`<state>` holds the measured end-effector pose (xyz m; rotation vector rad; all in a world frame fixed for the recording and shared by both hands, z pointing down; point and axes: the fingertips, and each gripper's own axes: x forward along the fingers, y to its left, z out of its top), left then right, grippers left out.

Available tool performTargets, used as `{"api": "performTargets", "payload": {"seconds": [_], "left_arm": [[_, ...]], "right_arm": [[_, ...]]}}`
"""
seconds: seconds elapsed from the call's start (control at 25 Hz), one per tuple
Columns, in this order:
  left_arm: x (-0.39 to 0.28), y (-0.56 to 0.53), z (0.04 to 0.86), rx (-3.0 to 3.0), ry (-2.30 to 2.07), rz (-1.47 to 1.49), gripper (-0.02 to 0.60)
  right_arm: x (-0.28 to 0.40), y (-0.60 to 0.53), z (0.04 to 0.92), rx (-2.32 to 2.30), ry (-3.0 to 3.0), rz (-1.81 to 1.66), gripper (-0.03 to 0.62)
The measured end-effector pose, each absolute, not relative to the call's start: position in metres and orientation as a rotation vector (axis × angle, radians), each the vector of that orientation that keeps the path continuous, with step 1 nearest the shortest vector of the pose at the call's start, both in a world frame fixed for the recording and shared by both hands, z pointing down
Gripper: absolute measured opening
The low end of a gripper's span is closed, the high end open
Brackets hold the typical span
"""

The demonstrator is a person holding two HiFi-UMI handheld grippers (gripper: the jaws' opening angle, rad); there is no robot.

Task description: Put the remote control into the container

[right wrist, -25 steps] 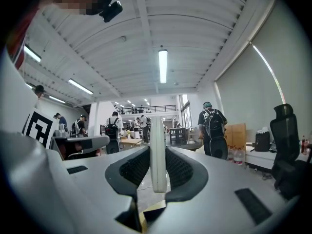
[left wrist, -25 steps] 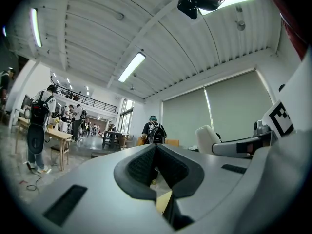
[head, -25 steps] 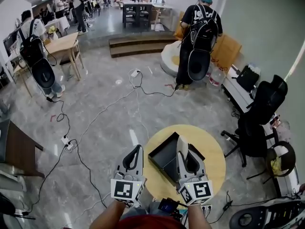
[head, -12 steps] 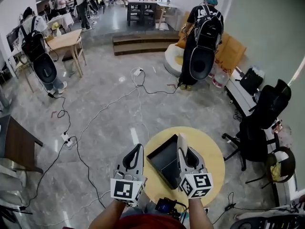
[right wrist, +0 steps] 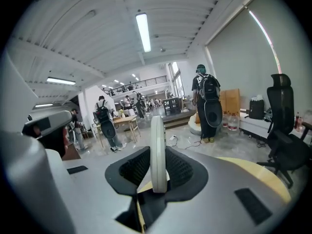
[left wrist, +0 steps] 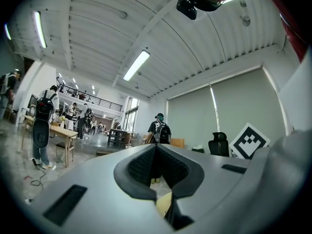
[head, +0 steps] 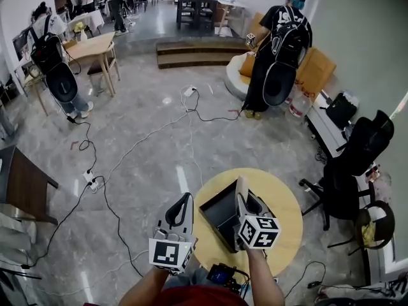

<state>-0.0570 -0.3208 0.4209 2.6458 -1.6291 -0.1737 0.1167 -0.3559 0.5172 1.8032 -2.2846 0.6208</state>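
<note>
Above the right side of the black container [head: 218, 210] on the round surface [head: 284, 199]: holding the remote control [right wrist: 157, 150] edge-up.
Pinched by its flat faces in the right hand-held gripper [head: 245, 204], tilted slightly down, likely to slide end-first into the tray; beside it at left, off the surface, keeping the left hand-held gripper [head: 180, 212] pressed together, empty, clear of the drop.

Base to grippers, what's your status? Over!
Left gripper shut, empty. Right gripper shut on remote, by the container, not in yet. Container open, nothing blocking.

R gripper [head: 245, 201] w/ remote control [head: 240, 188] | over container [head: 218, 210] (black) | round table [head: 284, 204]
</note>
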Motion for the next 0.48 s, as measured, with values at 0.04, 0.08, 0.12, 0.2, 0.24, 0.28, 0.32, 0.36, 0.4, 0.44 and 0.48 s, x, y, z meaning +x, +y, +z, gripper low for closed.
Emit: {"api": "performTargets", "payload": {"seconds": [0.04, 0.08, 0.12, 0.2, 0.24, 0.28, 0.32, 0.36, 0.4, 0.44, 0.48], "left_arm": [[-0.059, -0.321, 0.421, 2.643, -1.632, -0.172, 0.015], [-0.06, -0.321, 0.421, 2.639, -1.635, -0.172, 0.015], [-0.062, -0.321, 0.421, 2.635, -1.64, -0.172, 0.015], [-0.066, -0.321, 0.421, 2.629, -1.65, -0.176, 0.015], [-0.069, -0.321, 0.421, 2.629, -1.654, -0.177, 0.015], [-0.071, -0.32, 0.421, 2.628, -1.656, -0.178, 0.015], [-0.073, -0.32, 0.421, 2.627, -1.656, -0.178, 0.015], [-0.074, -0.32, 0.42, 2.627, -1.656, -0.178, 0.015], [-0.076, -0.32, 0.419, 2.628, -1.657, -0.177, 0.015], [-0.077, -0.319, 0.418, 2.629, -1.658, -0.177, 0.015], [-0.078, -0.318, 0.417, 2.631, -1.66, -0.177, 0.015]], "right_arm": [[0.117, -0.359, 0.524, 1.8, -2.265, 0.637, 0.115], [0.117, -0.361, 0.532, 1.796, -2.245, 0.654, 0.115], [0.117, -0.364, 0.539, 1.792, -2.225, 0.671, 0.115], [0.117, -0.368, 0.555, 1.784, -2.186, 0.718, 0.115], [0.116, -0.37, 0.564, 1.783, -2.166, 0.755, 0.115], [0.116, -0.371, 0.574, 1.786, -2.146, 0.807, 0.115], [0.117, -0.373, 0.584, 1.792, -2.124, 0.87, 0.115], [0.118, -0.374, 0.595, 1.801, -2.097, 0.932, 0.115], [0.12, -0.374, 0.604, 1.81, -2.063, 0.98, 0.115], [0.121, -0.374, 0.613, 1.814, -2.03, 1.008, 0.115], [0.122, -0.374, 0.622, 1.813, -2.001, 1.022, 0.115]]}}
